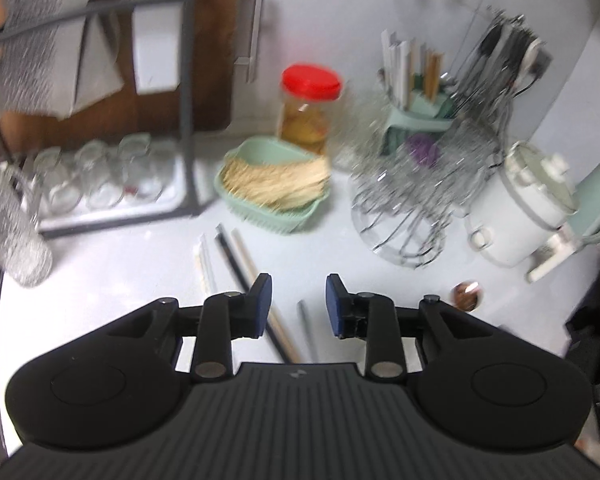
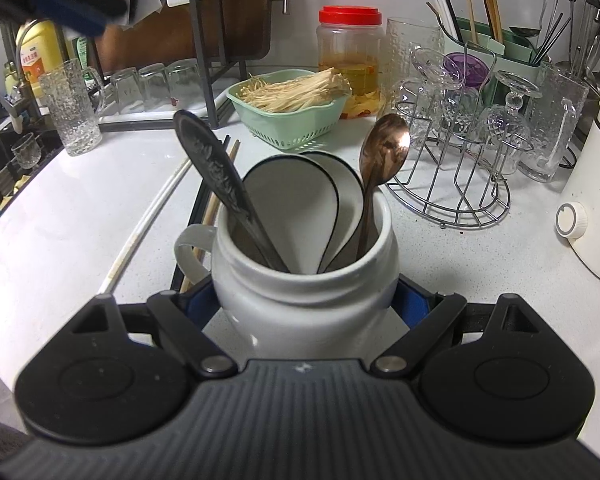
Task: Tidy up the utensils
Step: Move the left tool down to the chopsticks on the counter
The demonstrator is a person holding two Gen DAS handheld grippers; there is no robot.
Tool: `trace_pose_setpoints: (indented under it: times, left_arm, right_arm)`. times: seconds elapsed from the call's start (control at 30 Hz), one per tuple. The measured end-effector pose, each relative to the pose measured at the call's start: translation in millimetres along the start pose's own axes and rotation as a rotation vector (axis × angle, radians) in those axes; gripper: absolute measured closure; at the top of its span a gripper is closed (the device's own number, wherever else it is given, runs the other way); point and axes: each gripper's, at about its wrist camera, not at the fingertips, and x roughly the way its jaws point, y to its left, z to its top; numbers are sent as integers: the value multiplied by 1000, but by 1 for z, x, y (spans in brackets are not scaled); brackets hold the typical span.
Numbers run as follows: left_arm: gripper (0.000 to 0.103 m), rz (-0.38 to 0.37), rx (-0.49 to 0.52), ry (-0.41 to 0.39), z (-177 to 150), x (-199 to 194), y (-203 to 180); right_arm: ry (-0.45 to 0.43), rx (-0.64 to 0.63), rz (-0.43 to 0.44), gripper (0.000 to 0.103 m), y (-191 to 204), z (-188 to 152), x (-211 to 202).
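Left wrist view: nearest the lens, my left gripper (image 1: 298, 304) has its blue pads apart with nothing between them; it hangs over the white counter (image 1: 120, 264). Directly under and ahead of it lie the loose chopsticks (image 1: 236, 264), a pale one, a black one and a wooden one side by side, running toward the green basket (image 1: 284, 220) of enoki mushrooms; a grey stick (image 1: 306, 324) lies just right of them. The frame is motion-blurred, so I cannot tell exactly which stick the pads line up with. Judgement: these are light, stiff, thin and lie flat on a smooth top, so they will tend to roll or skate away from the pads; I would take one near mid-length, pads across the shaft, and expect it to pivot if gripped at an end. Right wrist view: nearest the lens, my right gripper (image 2: 306, 300) is clamped on the white ceramic jar (image 2: 304, 292), pads pressing both sides below the neck. The jar holds a dark patterned spoon (image 2: 216, 184), two white ceramic spoons (image 2: 300, 208) and a copper spoon (image 2: 384, 156), all leaning on the rim. Judgement: the jar is heavy, glazed, slippery and breakable; the wide belly grip suits it, kept upright. Chopsticks lie on the counter just left of the jar. The wire glass rack (image 2: 456, 200) stands near on the right.
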Motion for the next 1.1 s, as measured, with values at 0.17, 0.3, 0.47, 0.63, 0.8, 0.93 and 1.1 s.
trace_pose_setpoints:
  times: [0.17,0.3,0.47,0.63,0.8,0.93,1.1]
  left_arm:
    - [69,36,-22,61,-32,28,22]
    - [69,42,-48,112,-59,47,40]
    - [69,41,-47,169,-85,71,54]
    - [70,10,-39,188,-99,85,58]
    - [76,42,3,185,-106,92,57]
    - [79,51,14,182,-107,93,59]
    - [79,44,15,199,-113,98,59]
  right_arm:
    - [2,-15,-1,12,0,0,0]
    - [-1,-16,2,12,0,0,0]
    - [1,-16,4,12,0,0,0]
    - [6,-7,2,12,-1,1,0]
    - [10,-5,-3,12,0,1,0]
    - [13,-6,-5,12,0,1,0]
    - [14,-7,-6,12,0,1,0]
